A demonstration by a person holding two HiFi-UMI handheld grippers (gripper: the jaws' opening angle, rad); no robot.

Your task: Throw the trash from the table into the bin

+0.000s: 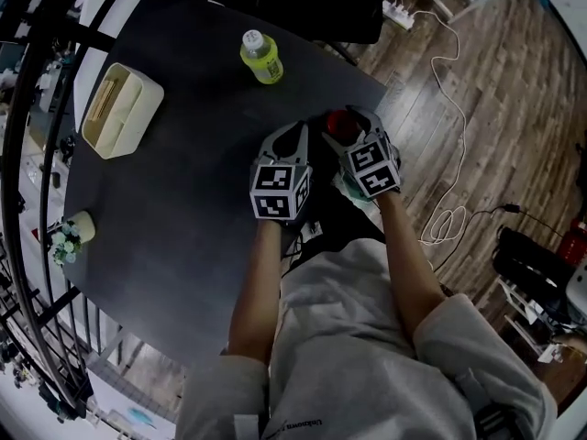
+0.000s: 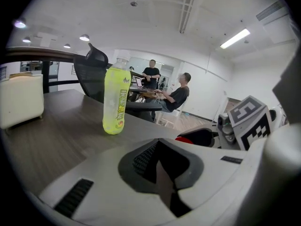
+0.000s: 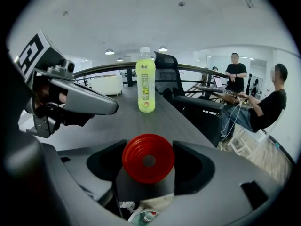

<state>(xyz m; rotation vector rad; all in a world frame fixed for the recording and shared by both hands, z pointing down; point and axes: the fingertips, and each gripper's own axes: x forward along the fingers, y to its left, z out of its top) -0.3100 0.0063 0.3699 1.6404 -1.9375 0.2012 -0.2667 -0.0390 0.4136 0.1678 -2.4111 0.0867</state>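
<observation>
A dark object with a round red end [image 3: 148,157] hangs between the jaws of my right gripper [image 3: 148,166]; dark gaps show on both sides of it, and the pads do not press it. In the head view that red object [image 1: 344,122] lies at the table's near right edge, at the right gripper [image 1: 353,128]. Under it I see crumpled paper and a wrapper in the bin [image 3: 141,213]. My left gripper [image 1: 295,136] hovers just to the left over the table, jaws together with nothing in them. A yellow-green drink bottle [image 1: 260,56] stands upright farther back.
A cream box [image 1: 121,108] sits at the dark table's [image 1: 183,209] left side, and a small flower pot [image 1: 73,232] stands near its left edge. A black office chair [image 3: 171,76] is behind the table. Two people [image 3: 263,105] are at a desk to the right. A white cable [image 1: 454,108] runs across the wooden floor.
</observation>
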